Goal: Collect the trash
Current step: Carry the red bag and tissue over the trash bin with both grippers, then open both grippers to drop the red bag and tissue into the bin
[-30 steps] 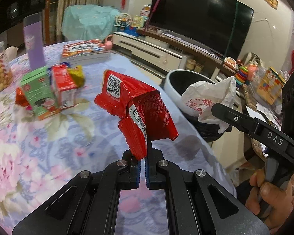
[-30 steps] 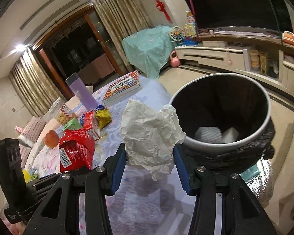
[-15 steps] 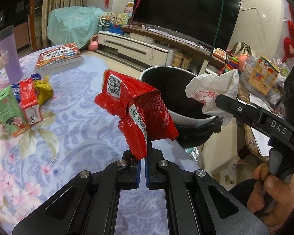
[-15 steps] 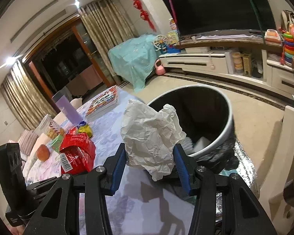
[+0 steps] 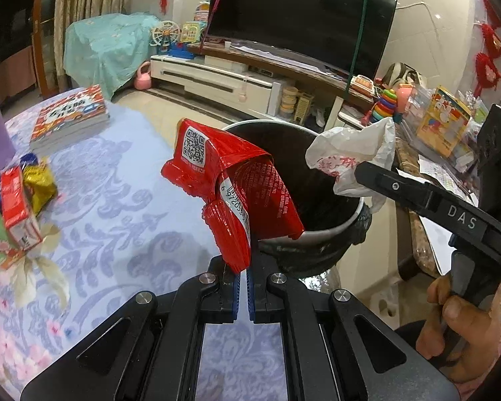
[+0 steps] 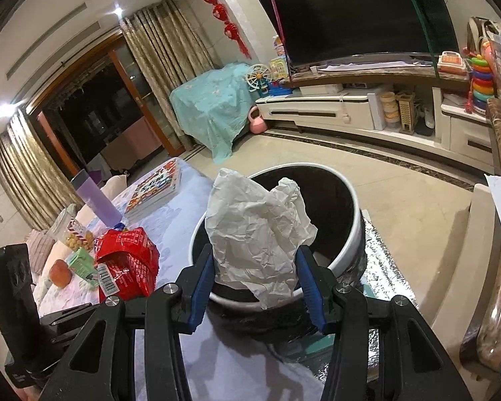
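Left gripper [image 5: 243, 295], right gripper [image 6: 255, 287] — black frames, blue finger pads, silver screws; "DAS" lettering on right one.

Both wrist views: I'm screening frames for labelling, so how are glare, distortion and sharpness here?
Left wrist view: sharp, fisheye-bent edges, dark vignette corners; glare glints on the red wrapper and a lamp reflection on the TV. Right wrist view: equally sharp, with blown-out ceiling lights and shadows under the crumpled paper.

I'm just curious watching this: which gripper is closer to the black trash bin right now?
Right. The right gripper holds its crumpled white bag at the trash bin rim, over its opening. The left gripper, pinching the red wrapper, is over the table edge beside it.
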`<state>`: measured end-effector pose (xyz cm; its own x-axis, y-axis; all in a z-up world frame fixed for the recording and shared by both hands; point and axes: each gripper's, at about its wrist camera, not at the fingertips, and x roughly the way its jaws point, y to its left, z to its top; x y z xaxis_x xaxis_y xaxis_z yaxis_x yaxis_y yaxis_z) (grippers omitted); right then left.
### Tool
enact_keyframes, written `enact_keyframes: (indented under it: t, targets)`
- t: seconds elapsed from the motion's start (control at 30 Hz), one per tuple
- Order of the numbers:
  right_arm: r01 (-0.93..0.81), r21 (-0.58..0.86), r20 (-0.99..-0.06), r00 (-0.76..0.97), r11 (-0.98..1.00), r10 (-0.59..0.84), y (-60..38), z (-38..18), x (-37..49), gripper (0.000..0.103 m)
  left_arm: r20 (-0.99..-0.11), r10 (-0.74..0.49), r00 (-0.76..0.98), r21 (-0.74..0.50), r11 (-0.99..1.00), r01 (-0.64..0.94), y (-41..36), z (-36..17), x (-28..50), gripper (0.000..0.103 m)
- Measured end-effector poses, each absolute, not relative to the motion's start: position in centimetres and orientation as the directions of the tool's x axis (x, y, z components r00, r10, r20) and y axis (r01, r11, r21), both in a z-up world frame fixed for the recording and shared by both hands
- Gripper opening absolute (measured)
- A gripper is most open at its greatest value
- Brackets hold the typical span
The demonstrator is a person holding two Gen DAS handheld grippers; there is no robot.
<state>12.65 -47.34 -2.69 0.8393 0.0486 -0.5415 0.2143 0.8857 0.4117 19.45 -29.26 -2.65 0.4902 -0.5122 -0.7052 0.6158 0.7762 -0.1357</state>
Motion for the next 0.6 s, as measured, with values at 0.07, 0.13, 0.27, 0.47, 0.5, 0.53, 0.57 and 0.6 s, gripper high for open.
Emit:
enact_keyframes:
  t: [0.07,0.13,0.27,0.47,0.5,0.53,0.57,0.6]
  targets:
    - [0.219,0.412,-0.544,0.838,0.884,0.046,-47.8,-2.8,12.9,0.050,-0.710,-0.515,0.481,-0.138,0.771,0.622,-29.9,-2.6,19.8,0.002]
    - [0.224,0.412,-0.548,0.836,0.883,0.044,-48.2,-2.8,13.1,0.050,-0.713,-0.519,0.472,-0.142,0.766,0.627,-30.4,-2.5,20.1,0.002]
    - [0.227,0.409,-0.551,0.834,0.884,0.041,-48.5,-2.7,13.6,0.051,-0.715,-0.521,0.466,-0.135,0.757,0.640,-32.0,-2.2,20.7,0.002]
    - [0.235,0.401,-0.563,0.826,0.886,0.036,-49.1,-2.6,14.2,0.052,-0.721,-0.525,0.452,-0.146,0.752,0.642,-33.1,-2.4,21.7,0.003]
    - [0.235,0.400,-0.563,0.825,0.886,0.035,-49.2,-2.6,14.3,0.052,-0.724,-0.525,0.446,-0.148,0.751,0.644,-33.2,-2.5,21.9,0.003]
    - [0.236,0.398,-0.563,0.826,0.886,0.033,-49.2,-2.5,14.4,0.052,-0.726,-0.524,0.446,-0.146,0.751,0.644,-33.2,-2.6,21.8,0.003]
    - [0.237,0.397,-0.564,0.825,0.887,0.032,-49.3,-2.6,14.4,0.052,-0.728,-0.521,0.446,-0.143,0.751,0.644,-33.4,-2.6,21.9,0.003]
    - [0.237,0.397,-0.566,0.824,0.887,0.033,-49.3,-2.6,14.5,0.052,-0.729,-0.521,0.443,-0.142,0.749,0.647,-33.6,-2.7,21.9,0.003]
